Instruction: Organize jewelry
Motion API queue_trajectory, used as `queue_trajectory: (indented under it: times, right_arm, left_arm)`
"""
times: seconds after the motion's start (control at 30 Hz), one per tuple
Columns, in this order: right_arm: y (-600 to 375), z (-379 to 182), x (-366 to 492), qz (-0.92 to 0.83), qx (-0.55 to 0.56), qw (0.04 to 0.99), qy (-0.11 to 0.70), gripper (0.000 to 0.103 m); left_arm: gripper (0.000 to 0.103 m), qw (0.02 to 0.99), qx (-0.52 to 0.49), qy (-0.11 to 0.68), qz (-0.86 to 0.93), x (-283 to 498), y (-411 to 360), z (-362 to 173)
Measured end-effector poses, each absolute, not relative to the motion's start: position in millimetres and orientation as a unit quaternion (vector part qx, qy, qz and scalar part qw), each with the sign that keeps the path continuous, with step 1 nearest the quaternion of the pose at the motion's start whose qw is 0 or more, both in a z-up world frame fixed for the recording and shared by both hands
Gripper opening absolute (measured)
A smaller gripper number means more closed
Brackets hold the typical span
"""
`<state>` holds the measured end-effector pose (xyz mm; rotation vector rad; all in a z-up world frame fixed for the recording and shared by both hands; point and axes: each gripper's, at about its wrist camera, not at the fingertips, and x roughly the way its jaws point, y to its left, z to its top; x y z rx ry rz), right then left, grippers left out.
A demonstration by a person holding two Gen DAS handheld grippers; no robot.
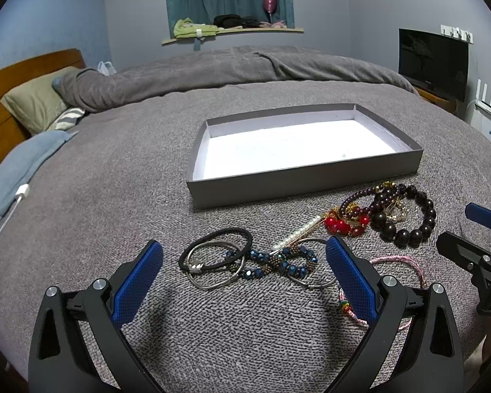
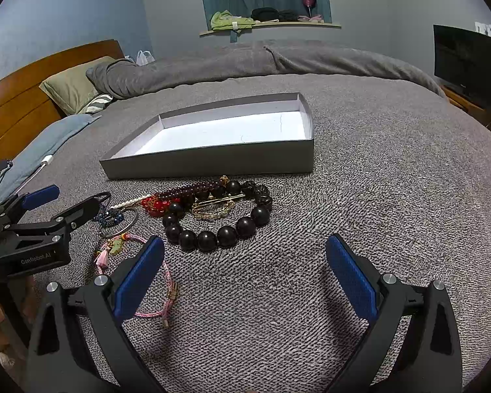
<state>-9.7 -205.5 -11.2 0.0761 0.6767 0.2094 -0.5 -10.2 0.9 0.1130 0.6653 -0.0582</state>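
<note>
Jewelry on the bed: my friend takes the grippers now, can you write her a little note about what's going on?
Left hand-held gripper: open, empty, above the black elastic hair tie and blue beaded bracelet.
Right hand-held gripper: open, empty, near the large dark round-bead bracelet and pink braided cord bracelet.
Shallow grey cardboard tray: nothing in it.
Done: nothing yet. Left: move every piece into the tray.

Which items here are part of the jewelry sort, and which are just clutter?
Job:
- grey box, nothing in it yet
- big dark bead bracelet
- red bead piece
- blue bead bracelet
- black hair tie
- pink cord bracelet
- left tool and right tool, both open

Lying about:
- pillow
- charger cable
- TV
</note>
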Motion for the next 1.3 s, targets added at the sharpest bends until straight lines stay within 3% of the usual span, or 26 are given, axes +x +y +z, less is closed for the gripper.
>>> queue_trajectory:
  times: [1.13, 1.3]
  right_arm:
    - [-225.7, -14.3, 3.4, 0.093, 0.078, 0.93, 0.348, 0.097]
    - [-225.2, -17.6, 16.3, 0.096, 0.079, 0.925, 0.358, 0.066]
  left_arm:
    - [0.098, 0.942, 0.045, 0.33, -0.029, -0.3, 4.3, 7.6]
    - [0.098, 0.944, 0.029, 0.326, -0.026, 2.2, 19.5, 11.7]
